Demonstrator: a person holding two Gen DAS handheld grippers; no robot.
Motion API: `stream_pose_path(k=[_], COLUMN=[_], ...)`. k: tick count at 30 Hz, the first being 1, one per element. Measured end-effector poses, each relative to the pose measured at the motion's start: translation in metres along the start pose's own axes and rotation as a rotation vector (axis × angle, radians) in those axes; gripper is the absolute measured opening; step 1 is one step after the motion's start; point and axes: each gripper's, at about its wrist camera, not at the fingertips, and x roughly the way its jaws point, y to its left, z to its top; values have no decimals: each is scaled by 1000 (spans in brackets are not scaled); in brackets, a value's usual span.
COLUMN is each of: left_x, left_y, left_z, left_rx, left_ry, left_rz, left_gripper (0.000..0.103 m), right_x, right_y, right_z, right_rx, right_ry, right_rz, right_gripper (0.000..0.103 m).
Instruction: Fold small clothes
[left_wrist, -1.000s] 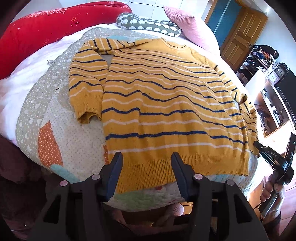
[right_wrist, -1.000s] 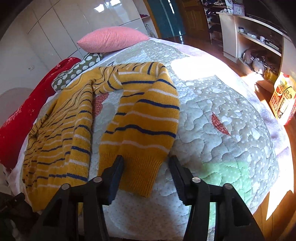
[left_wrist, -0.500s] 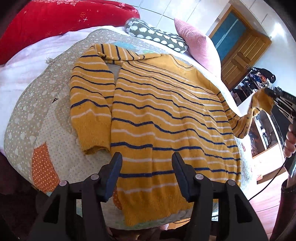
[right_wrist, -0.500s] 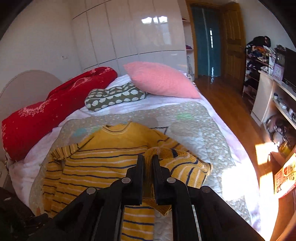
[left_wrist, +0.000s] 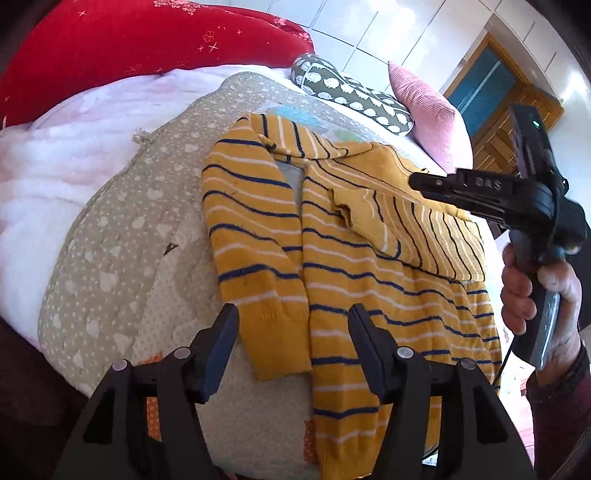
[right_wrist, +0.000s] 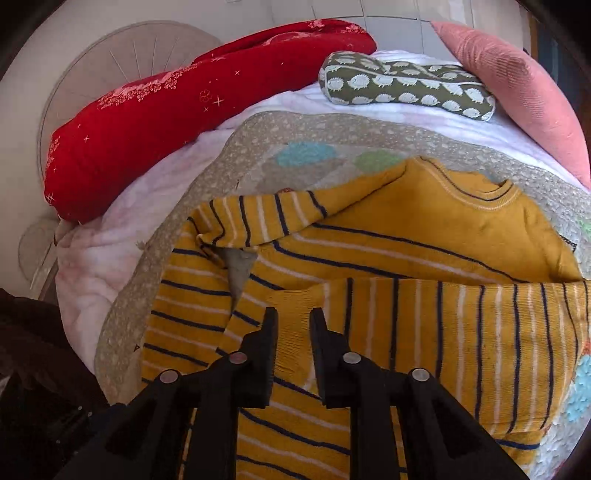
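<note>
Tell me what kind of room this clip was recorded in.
A bedroom, most likely: the striped sweater lies on a quilted bedspread, with a pink pillow and a red bolster at a padded headboard.

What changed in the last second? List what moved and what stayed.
The right gripper closed on the right sleeve's cuff, lifted it off the quilt and carried it across the sweater body; its jaws now stand slightly apart. The left gripper moved over the left sleeve, still open. That sleeve and the pillows stayed.
</note>
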Motion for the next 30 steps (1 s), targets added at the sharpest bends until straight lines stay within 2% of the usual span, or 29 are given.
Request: stream_pose_path(k=[1, 3, 5, 8, 10, 12, 13, 14, 17, 20, 24, 27, 30], left_x=[6, 22, 45, 94, 121, 142, 149, 151, 145, 134, 133, 149, 165], left_y=[-4, -14, -27, -44, -52, -65, -70, -74, -77, -68, -50, -34, -23], left_z=[8, 24, 43, 72, 83, 88, 90, 93, 106, 130, 160, 166, 161], left_rx=[14, 37, 59, 66, 68, 104, 120, 133, 130, 83, 21, -12, -24], left_ry=[6, 22, 47, 131, 173, 193, 199, 191, 145, 96, 41, 77, 111], left_rz=[-13, -19, -27, -36, -7, 32, 51, 87, 103, 122, 223, 247, 238], left_gripper=[60, 60, 60, 60, 60, 40, 18, 7, 5, 4, 4, 4, 4], right_x=[-13, -36, -56, -82, -93, -105, -110, -112, -115, -111, -94, -78, -70], right_y=[-6, -22, -47, -95, -124, -154, -168, -182, -217, -234, -248, -258, -259], right_z=[-4, -11, -21, -38, -50, -63, -69, -74, -80, -75, -57, -54, -65], right_rx=[-10, -28, -9, 91, 165, 235, 273, 313, 399, 415, 426, 482, 528], right_ry=[-35, -94, -116, -126, -136, -151, -155, -156, -157, -164, -168, -159, -134], right_rz=[-37, -135, -210, -230, -232, -246, -251, -255, -257, -272, -326, -306, -210], right_gripper=[43, 52, 53, 53, 53, 53, 53, 53, 53, 53, 53, 53, 53])
